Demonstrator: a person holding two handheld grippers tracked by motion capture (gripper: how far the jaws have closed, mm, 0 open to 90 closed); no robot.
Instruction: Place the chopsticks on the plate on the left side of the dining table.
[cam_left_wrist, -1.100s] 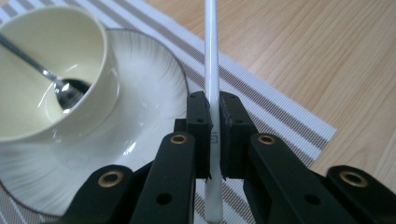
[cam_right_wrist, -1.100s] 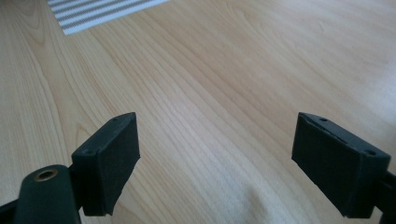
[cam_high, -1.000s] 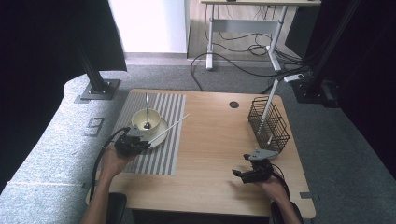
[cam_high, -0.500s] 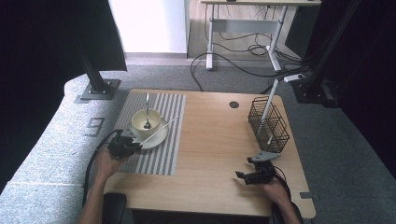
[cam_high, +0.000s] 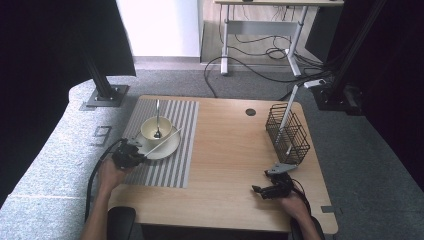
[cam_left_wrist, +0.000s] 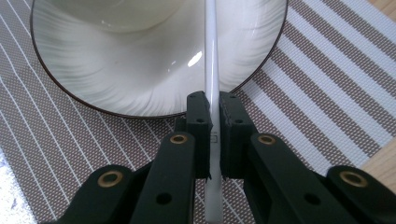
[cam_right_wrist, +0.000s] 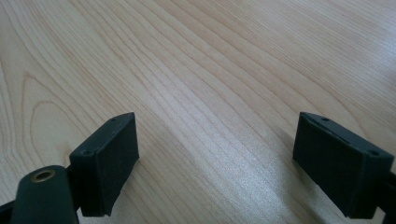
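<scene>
Item: white stick (cam_left_wrist: 211, 70), pinched in my left gripper (cam_left_wrist: 212, 135), lying across the plate (cam_left_wrist: 140, 88) on the striped mat (cam_high: 170, 165). Bowl (cam_high: 156, 130) with spoon (cam_high: 157, 117) beside. My right gripper (cam_right_wrist: 217, 163) gapes over bare table (cam_right_wrist: 210, 70).

High view sits above your side, looking forward and down over the whole table (cam_high: 225, 150). Left gripper view rides low, right over the striped mat (cam_left_wrist: 70, 140), facing the plate (cam_left_wrist: 154, 70); the high view shares that mat corner. Right gripper view looks along its jaws at bare tabletop, very close, the near right patch in the high view.
</scene>
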